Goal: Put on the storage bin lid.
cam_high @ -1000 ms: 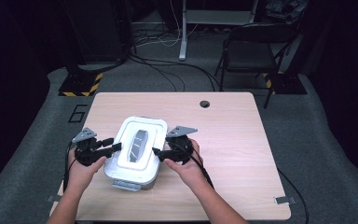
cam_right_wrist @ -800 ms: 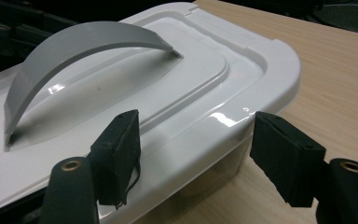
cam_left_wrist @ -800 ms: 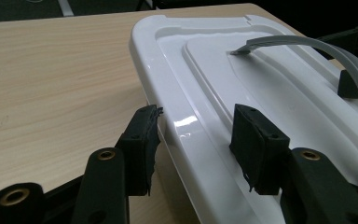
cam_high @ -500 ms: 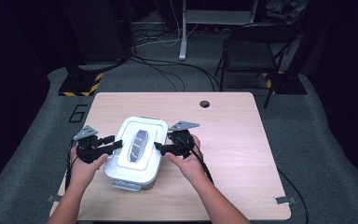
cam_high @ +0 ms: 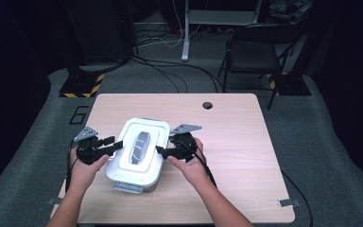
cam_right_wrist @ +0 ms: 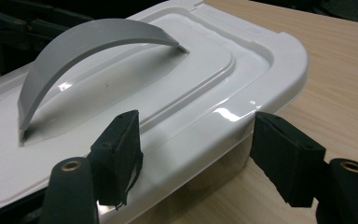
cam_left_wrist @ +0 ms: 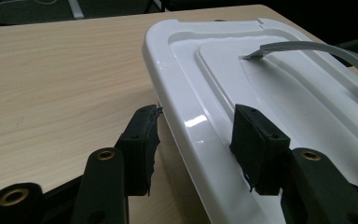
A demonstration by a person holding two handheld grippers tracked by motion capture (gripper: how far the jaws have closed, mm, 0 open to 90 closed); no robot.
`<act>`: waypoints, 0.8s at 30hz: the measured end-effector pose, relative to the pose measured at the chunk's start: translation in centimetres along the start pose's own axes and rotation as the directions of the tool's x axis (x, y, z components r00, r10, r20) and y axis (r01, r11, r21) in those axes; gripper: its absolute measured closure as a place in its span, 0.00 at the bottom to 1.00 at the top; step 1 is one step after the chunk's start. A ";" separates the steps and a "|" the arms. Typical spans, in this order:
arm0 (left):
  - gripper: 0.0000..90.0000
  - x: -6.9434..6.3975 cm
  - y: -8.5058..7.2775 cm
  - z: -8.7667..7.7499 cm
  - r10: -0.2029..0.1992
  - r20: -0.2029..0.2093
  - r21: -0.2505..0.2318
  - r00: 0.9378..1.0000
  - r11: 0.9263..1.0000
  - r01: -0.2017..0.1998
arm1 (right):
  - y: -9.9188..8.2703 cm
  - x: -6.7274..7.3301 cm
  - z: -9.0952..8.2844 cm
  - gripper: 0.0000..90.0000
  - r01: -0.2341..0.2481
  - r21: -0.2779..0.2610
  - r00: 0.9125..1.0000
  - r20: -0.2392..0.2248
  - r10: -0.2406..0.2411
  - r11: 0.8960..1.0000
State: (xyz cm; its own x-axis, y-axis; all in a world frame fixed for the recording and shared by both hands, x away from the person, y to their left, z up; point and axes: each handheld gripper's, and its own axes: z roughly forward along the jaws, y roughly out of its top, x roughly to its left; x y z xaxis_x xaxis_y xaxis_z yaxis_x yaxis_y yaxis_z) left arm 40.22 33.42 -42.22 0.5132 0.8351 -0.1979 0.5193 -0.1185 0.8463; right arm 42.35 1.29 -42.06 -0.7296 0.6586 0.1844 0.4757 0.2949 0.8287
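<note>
A clear plastic box with a white lid (cam_high: 147,163) and a curved grey handle (cam_high: 141,143) stands on the wooden table (cam_high: 236,142). My left gripper (cam_high: 116,145) is at the lid's left edge. In the left gripper view the left gripper (cam_left_wrist: 200,140) straddles the lid rim (cam_left_wrist: 186,126), one pad beside the box and one over the lid. These jaws have just been opening a little, with the rim between them. My right gripper (cam_high: 160,150) is at the opposite edge. Seen from its own camera, the right gripper (cam_right_wrist: 198,149) is open around the rim (cam_right_wrist: 223,114), with a gap at the outer pad.
A round cable hole (cam_high: 207,105) sits near the table's far edge. Behind the table stand a folding chair (cam_high: 260,47), a yellow-and-black striped base (cam_high: 80,87) and loose floor cables (cam_high: 170,71). The right half of the tabletop is bare wood.
</note>
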 end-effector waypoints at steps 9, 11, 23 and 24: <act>0.49 -0.1 0.5 -1.6 0.012 -0.017 -0.003 1.000 1.000 -0.012 | 0.0 1.0 -2.0 0.37 0.012 -0.012 0.999 -0.036 -0.012 1.000; 0.49 0.0 0.7 -2.2 0.017 -0.024 -0.007 1.000 1.000 -0.017 | 0.1 0.9 -2.8 0.37 0.022 -0.020 0.999 -0.028 -0.022 1.000; 0.48 2.5 -0.1 -4.6 -0.013 -0.085 -0.009 0.996 1.000 0.012 | -1.3 -1.3 -7.3 0.37 0.018 -0.027 0.998 0.059 -0.017 0.999; 0.48 2.7 -0.3 -4.7 -0.016 -0.092 -0.010 0.996 1.000 0.015 | -1.6 -1.6 -7.6 0.37 0.014 -0.029 0.998 0.065 -0.012 0.999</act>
State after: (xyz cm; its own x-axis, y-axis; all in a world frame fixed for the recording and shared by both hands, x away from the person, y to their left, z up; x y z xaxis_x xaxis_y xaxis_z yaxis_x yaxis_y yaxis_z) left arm 38.23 38.28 -40.72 0.4404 0.8825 -0.1650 0.5197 -0.1007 0.8484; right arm 39.06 -5.49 -39.63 -0.7018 0.6987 0.1392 0.4509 0.2843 0.8461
